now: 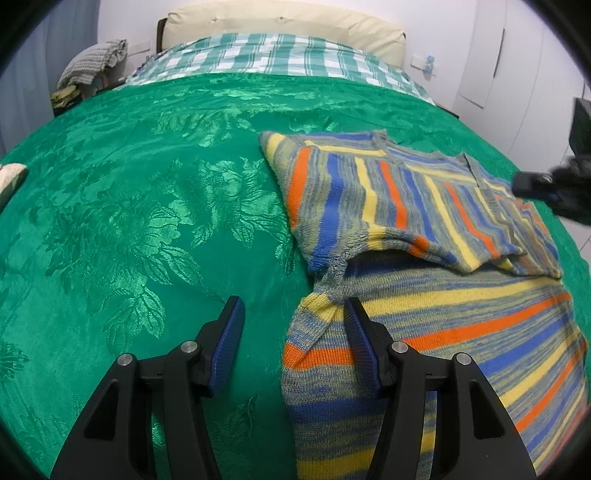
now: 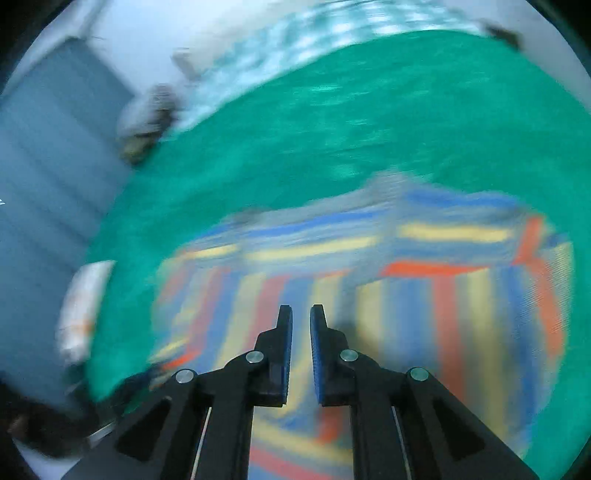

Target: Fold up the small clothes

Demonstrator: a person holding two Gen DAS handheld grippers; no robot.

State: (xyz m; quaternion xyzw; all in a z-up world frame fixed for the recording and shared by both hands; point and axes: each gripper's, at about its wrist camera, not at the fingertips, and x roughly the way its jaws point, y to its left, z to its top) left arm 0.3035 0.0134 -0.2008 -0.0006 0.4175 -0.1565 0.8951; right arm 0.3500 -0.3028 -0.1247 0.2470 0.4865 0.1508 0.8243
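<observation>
A knitted sweater (image 1: 406,206) striped in blue, yellow, orange and grey lies on the green bedspread (image 1: 147,184), its upper part folded over the lower. My left gripper (image 1: 293,314) is open low over the sweater's left edge. Its right finger (image 1: 360,339) rests on the knit, and a bunched fold lies between the jaws untouched by the left finger. The right wrist view is blurred. There my right gripper (image 2: 301,314) hovers over the sweater (image 2: 332,266), jaws a narrow gap apart with nothing between them. It shows as a dark blur (image 1: 532,182) at the sweater's right side.
A green-and-white checked sheet (image 1: 277,55) and a cream headboard cushion (image 1: 280,22) lie at the far end. Clothes are piled on a chair (image 1: 92,62) at far left. A white item (image 1: 11,175) sits at the bed's left edge. White wardrobe doors (image 1: 517,55) stand at right.
</observation>
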